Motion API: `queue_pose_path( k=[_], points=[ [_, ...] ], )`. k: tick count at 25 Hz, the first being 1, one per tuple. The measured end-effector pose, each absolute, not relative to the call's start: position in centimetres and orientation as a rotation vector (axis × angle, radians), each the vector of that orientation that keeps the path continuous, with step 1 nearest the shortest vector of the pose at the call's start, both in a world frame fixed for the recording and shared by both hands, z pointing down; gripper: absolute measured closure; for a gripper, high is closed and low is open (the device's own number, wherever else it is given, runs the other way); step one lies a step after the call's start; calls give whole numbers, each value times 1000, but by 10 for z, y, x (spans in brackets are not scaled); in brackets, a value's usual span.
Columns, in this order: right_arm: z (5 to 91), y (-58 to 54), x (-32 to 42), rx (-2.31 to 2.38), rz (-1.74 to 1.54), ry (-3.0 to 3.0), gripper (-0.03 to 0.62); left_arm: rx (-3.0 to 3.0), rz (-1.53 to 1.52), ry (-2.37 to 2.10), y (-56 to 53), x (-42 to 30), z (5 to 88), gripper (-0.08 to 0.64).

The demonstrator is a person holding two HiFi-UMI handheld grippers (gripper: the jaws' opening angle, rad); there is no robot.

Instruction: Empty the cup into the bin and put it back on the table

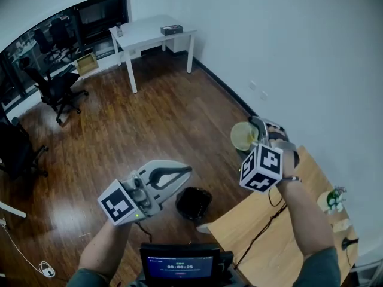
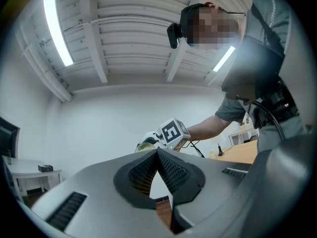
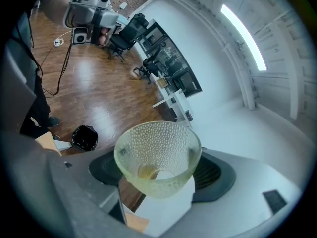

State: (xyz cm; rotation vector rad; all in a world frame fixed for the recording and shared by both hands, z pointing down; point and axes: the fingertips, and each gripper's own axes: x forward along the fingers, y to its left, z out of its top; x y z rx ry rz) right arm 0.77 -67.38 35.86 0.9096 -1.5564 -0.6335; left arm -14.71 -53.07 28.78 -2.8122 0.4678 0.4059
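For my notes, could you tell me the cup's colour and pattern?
Pale yellow-green cup, covered in small bumps; clearest in right gripper view.

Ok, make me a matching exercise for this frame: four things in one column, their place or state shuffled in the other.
Things:
1. cup
2. bin
3. left gripper
4. white desk

Place or state:
A. shut, nothing in it
B. on the floor beside the table
C. at the far end, against the wall
D. held in the right gripper

Pairs: 1-D, 2-B, 3-A, 4-C
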Motion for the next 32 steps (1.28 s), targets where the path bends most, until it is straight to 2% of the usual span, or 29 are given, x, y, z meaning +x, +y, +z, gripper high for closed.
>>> queue_pose_path(
  k=[32],
  points=[
    [350, -680, -1, 819, -783, -1410, 196, -2819, 389, 486, -530, -156, 293, 558]
  ],
)
